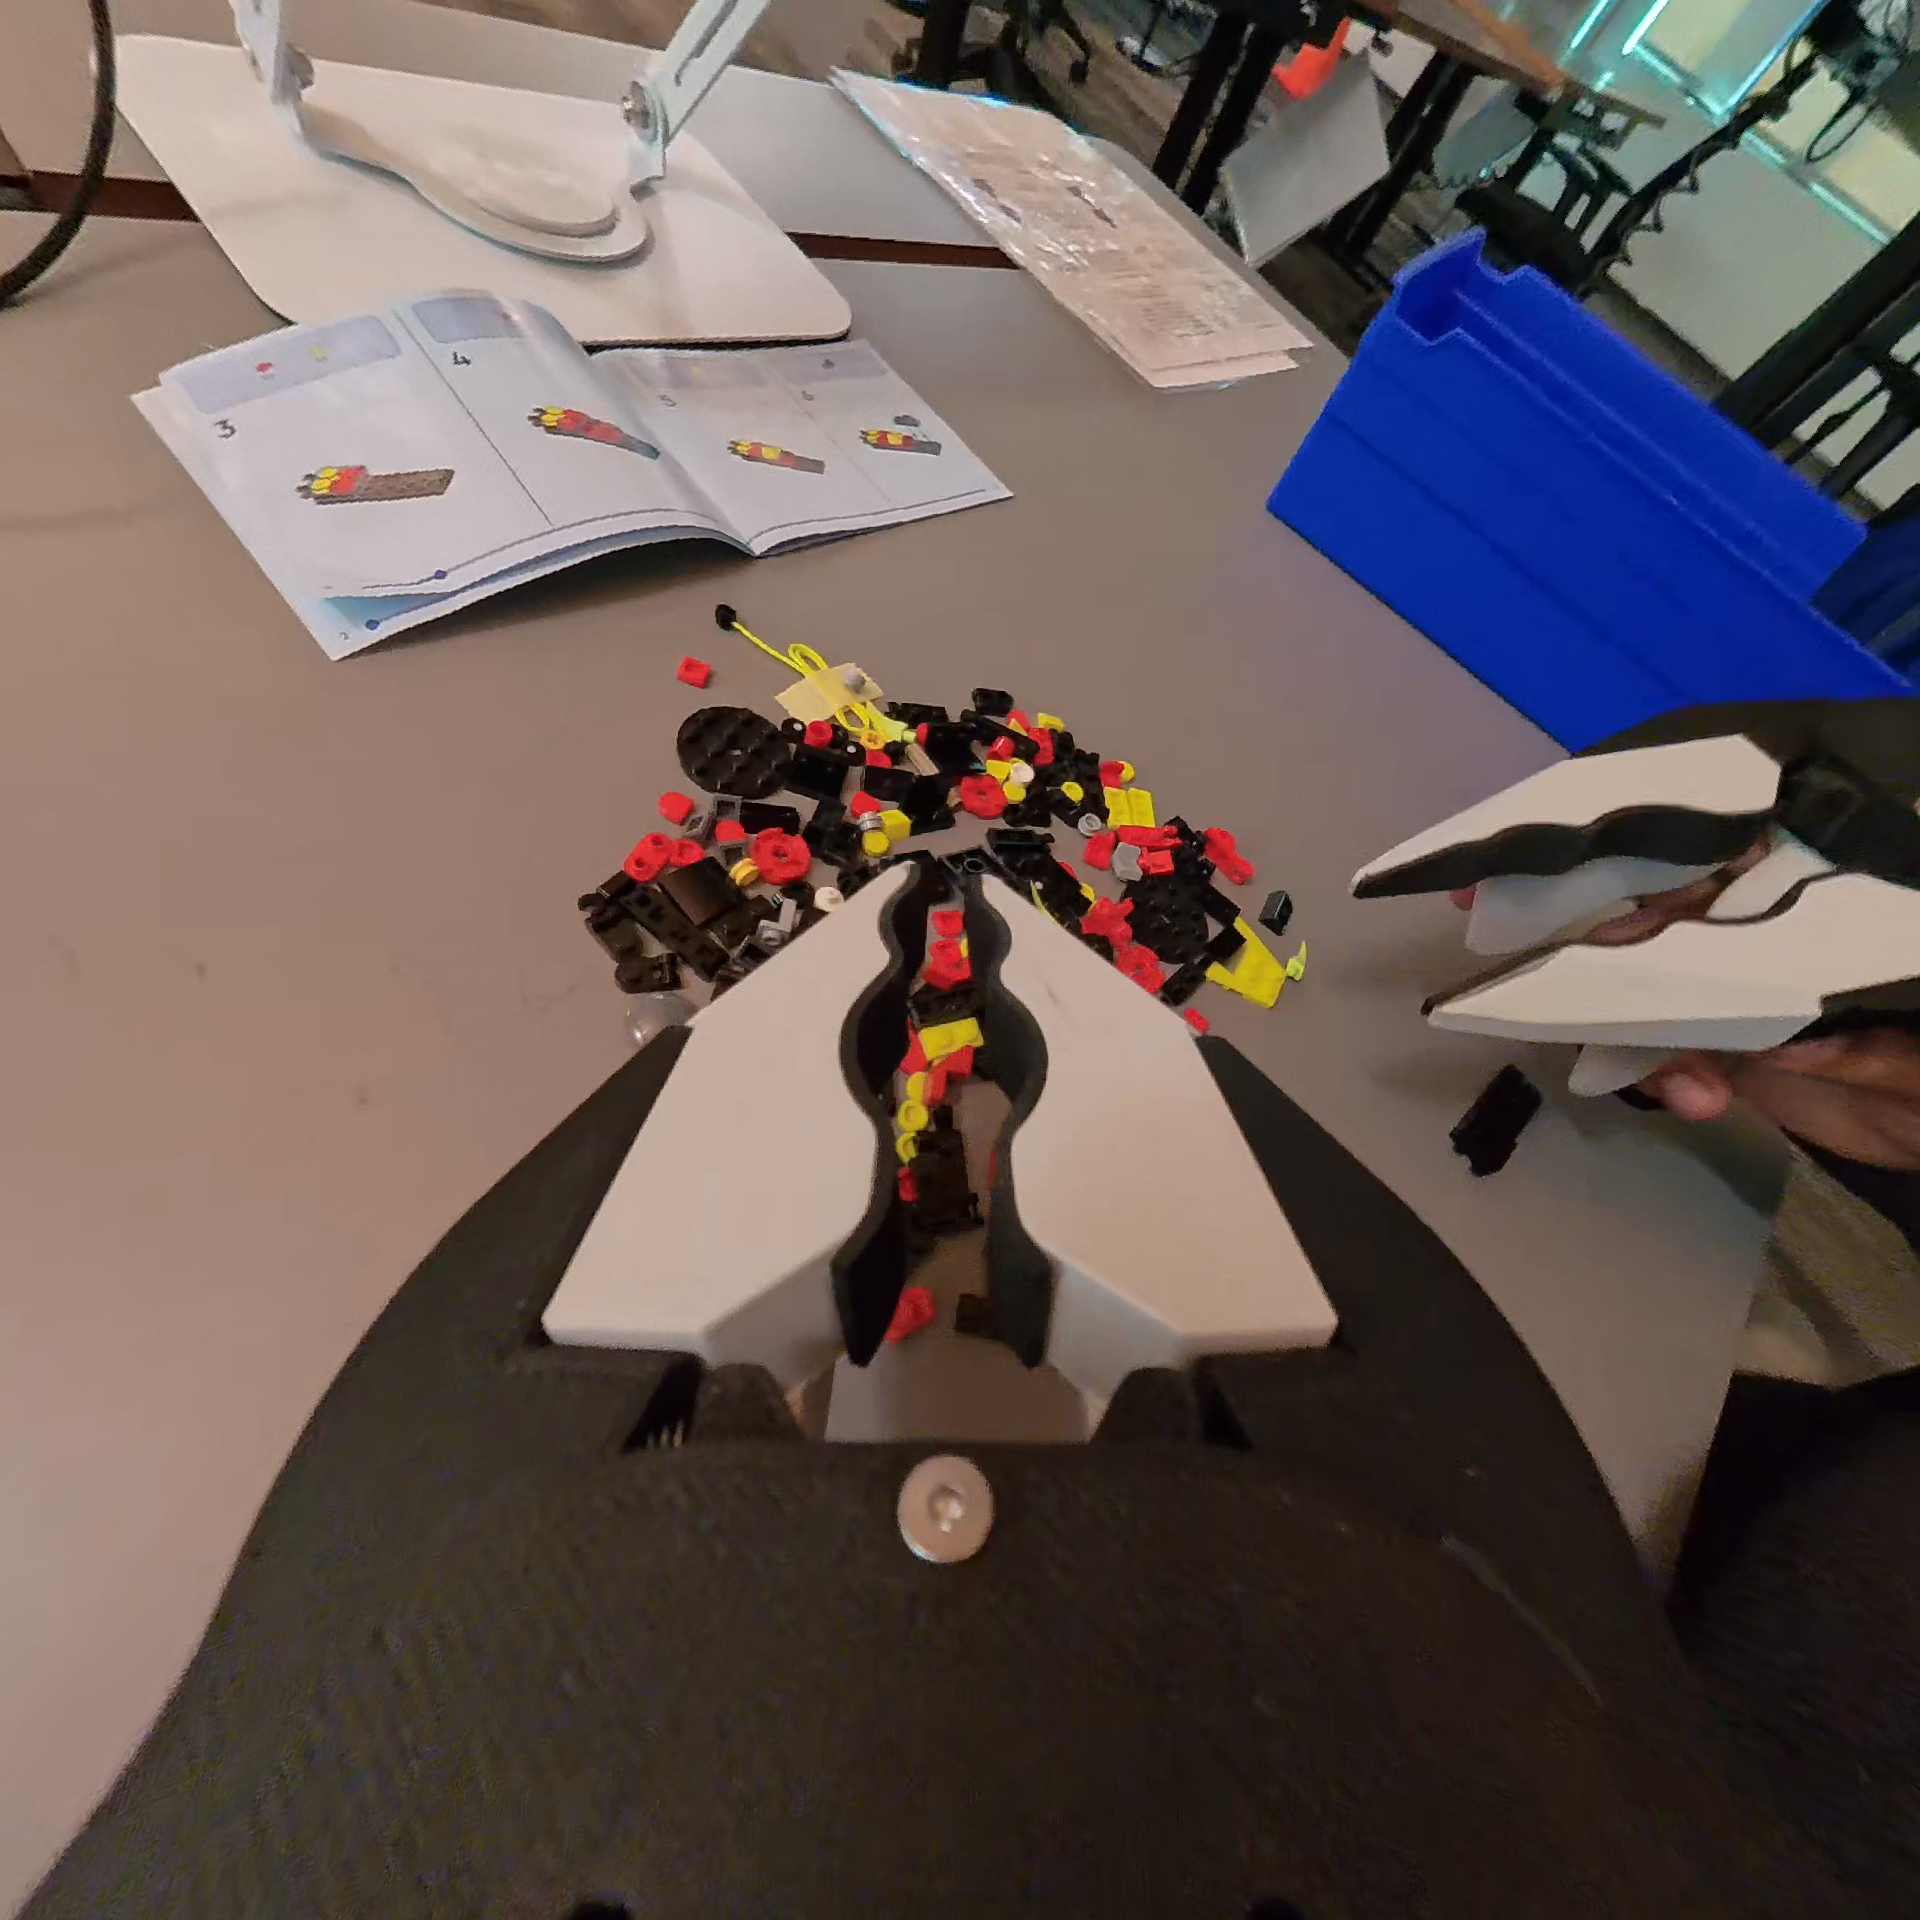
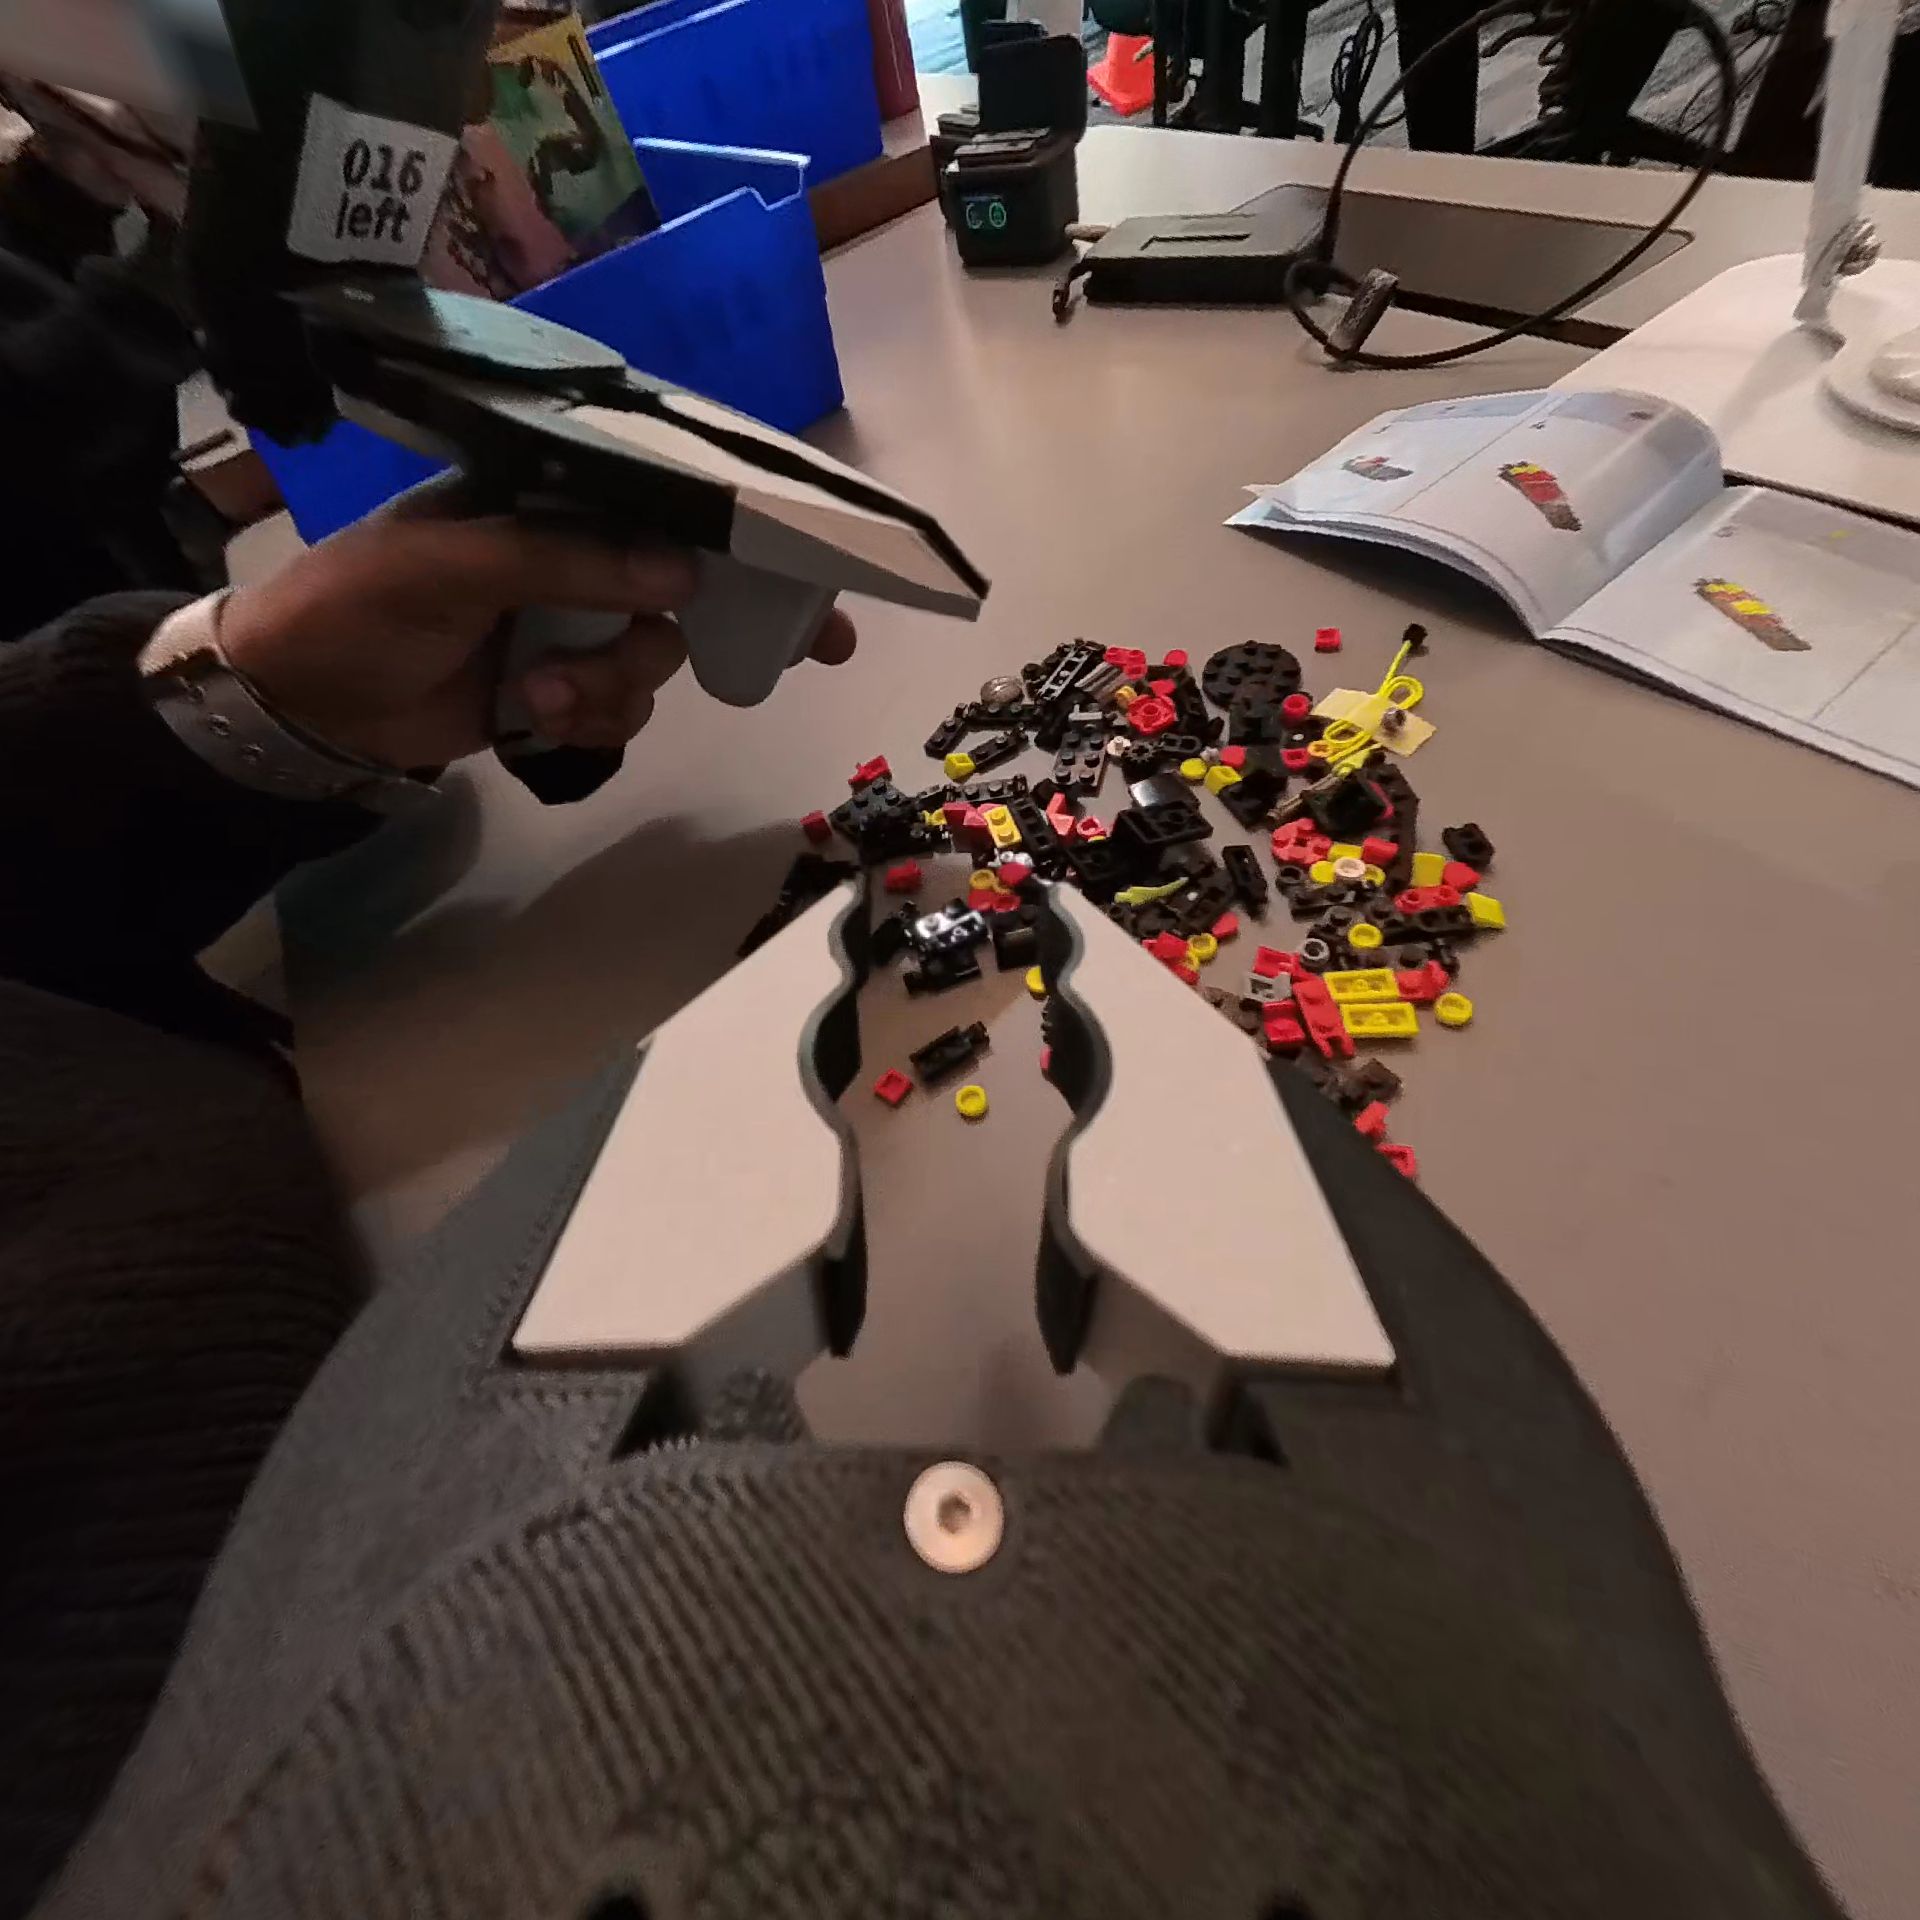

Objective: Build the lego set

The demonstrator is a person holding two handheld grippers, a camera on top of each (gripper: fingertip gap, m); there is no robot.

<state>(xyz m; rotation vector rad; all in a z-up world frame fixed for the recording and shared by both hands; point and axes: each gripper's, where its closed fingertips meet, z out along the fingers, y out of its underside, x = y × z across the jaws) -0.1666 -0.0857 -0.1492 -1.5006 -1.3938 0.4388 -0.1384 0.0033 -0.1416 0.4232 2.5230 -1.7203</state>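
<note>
A pile of small black, red and yellow lego pieces [image 1: 935,800] lies on the grey table [image 1: 260,883]; it also shows in the right wrist view [image 2: 1195,831]. My left gripper [image 1: 945,868] hovers over the near side of the pile with its jaws almost together and nothing between them; the right wrist view shows it [image 2: 961,597] raised at the left. My right gripper [image 2: 956,888] is open and empty, its tips at the pile's near edge over a shiny black piece [image 2: 945,935]. It shows at the right of the left wrist view [image 1: 1392,945].
An open instruction booklet [image 1: 561,457] lies behind the pile, also seen from the right wrist [image 2: 1621,540]. A blue bin [image 1: 1558,468] stands at the right. A white stand base [image 1: 468,187] and a bagged sheet [image 1: 1091,229] lie farther back. One black piece [image 1: 1496,1117] lies apart. About 10 centimeters separates my left fingertips from my right. From the right gripper's tips to the shiny black piece [image 2: 945,935] is close to 8 centimeters.
</note>
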